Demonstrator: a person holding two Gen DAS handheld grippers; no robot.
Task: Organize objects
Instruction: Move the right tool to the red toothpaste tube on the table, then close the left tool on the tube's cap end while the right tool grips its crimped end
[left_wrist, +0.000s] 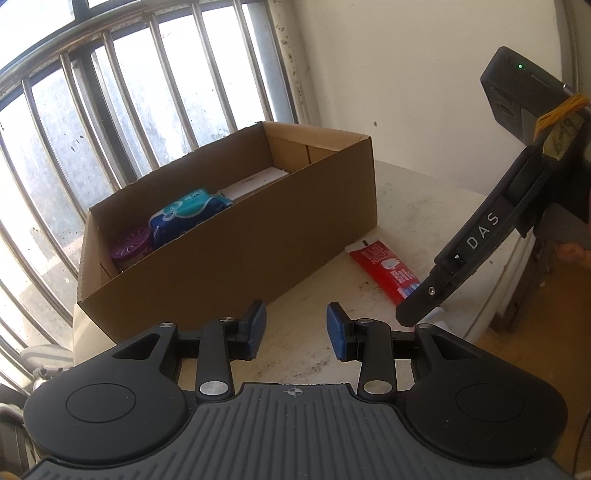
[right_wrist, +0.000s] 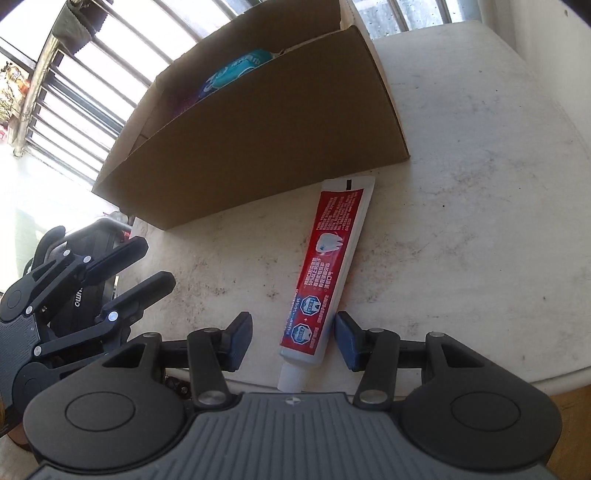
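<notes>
A red and white toothpaste tube (right_wrist: 325, 269) lies on the stained white table (right_wrist: 480, 184), just in front of an open cardboard box (right_wrist: 258, 147). My right gripper (right_wrist: 293, 339) is open and low over the tube's cap end. The tube sits between its fingers, close to the right pad and apart from the left one. In the left wrist view my left gripper (left_wrist: 297, 330) is open and holds nothing, over bare table before the box (left_wrist: 229, 236). That view also shows the tube (left_wrist: 384, 269) under the right gripper (left_wrist: 410, 314). The left gripper (right_wrist: 160, 260) shows at the left of the right wrist view.
Inside the box are a purple-lidded round container (left_wrist: 131, 243), a blue and teal tissue pack (left_wrist: 188, 210) and a white carton (left_wrist: 255, 184). A barred window (left_wrist: 110, 92) stands behind the box. The table's rounded edge (left_wrist: 517, 266) drops off at the right.
</notes>
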